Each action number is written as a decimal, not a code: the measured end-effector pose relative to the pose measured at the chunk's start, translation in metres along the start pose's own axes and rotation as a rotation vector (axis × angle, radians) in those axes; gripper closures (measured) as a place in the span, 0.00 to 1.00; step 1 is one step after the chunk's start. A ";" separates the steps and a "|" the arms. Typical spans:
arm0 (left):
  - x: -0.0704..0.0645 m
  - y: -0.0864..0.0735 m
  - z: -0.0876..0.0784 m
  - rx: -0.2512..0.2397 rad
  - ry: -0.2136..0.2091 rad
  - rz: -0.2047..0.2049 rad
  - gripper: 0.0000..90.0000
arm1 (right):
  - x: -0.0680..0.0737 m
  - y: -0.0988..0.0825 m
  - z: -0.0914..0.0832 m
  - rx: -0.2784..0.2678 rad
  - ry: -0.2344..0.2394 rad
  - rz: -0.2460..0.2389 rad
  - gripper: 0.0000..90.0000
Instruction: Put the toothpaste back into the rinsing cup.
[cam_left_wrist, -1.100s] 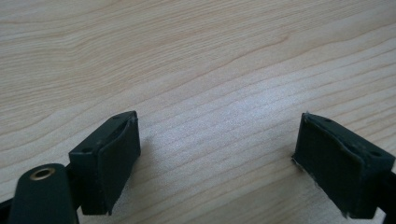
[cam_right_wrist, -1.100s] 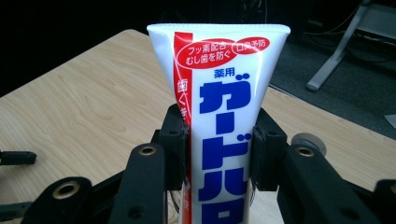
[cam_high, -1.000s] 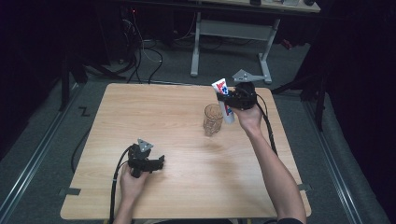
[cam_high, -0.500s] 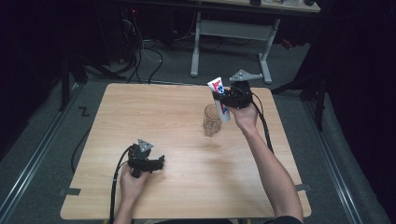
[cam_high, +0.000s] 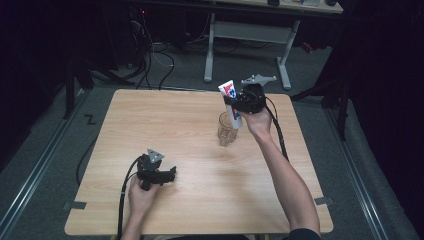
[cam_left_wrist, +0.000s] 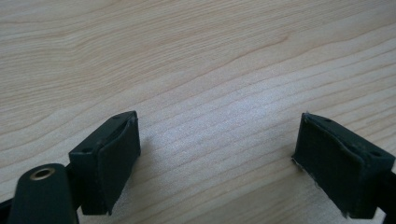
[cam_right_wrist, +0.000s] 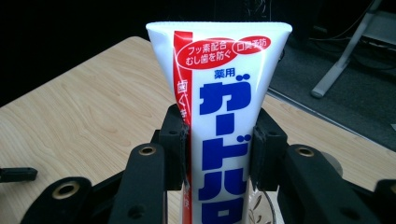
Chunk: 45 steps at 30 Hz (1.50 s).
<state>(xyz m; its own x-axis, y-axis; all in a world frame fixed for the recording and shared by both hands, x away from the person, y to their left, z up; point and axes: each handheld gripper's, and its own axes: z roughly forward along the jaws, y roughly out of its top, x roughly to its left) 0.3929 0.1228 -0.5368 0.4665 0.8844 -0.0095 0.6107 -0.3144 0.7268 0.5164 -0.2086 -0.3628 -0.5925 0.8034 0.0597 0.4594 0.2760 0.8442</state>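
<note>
1. The right gripper (cam_high: 237, 106) is raised over the far right part of the wooden table (cam_high: 165, 125), its jaws clamped on a white toothpaste tube (cam_high: 232, 104) with red and blue print.
2. In the right gripper view the two black pads press against both sides of the toothpaste tube (cam_right_wrist: 224, 140) around its middle; the flat crimped end stands above the jaws and the blue lettering faces the camera.
3. In the high view the tube is tilted, its crimped end up and to the left, its lower end pointing down at the mouth of a clear drinking glass (cam_high: 226, 130); I cannot tell whether the tip is inside the rim or just above it.
4. The glass stands upright on the table, just to the left of the person's right hand (cam_high: 257, 122).
5. The left gripper (cam_high: 167, 176) rests low at the near left part of the table, well apart from the glass.
6. In the left gripper view its jaws stand wide apart with bare wood between them, holding nothing.
</note>
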 end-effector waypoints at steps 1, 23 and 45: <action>0.000 0.000 0.000 0.000 0.000 0.000 0.16 | 0.000 0.000 0.001 0.002 -0.003 -0.004 0.71; 0.000 0.000 0.000 0.000 0.000 0.000 0.16 | 0.001 -0.001 0.020 0.014 -0.033 0.005 0.70; 0.000 0.000 0.000 0.000 -0.001 0.000 0.16 | -0.007 -0.009 0.033 0.023 -0.063 0.022 0.70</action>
<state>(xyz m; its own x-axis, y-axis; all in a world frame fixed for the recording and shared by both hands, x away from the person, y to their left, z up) 0.3928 0.1227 -0.5368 0.4669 0.8843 -0.0101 0.6108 -0.3141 0.7268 0.5383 -0.1993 -0.3886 -0.5393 0.8410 0.0440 0.4879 0.2694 0.8303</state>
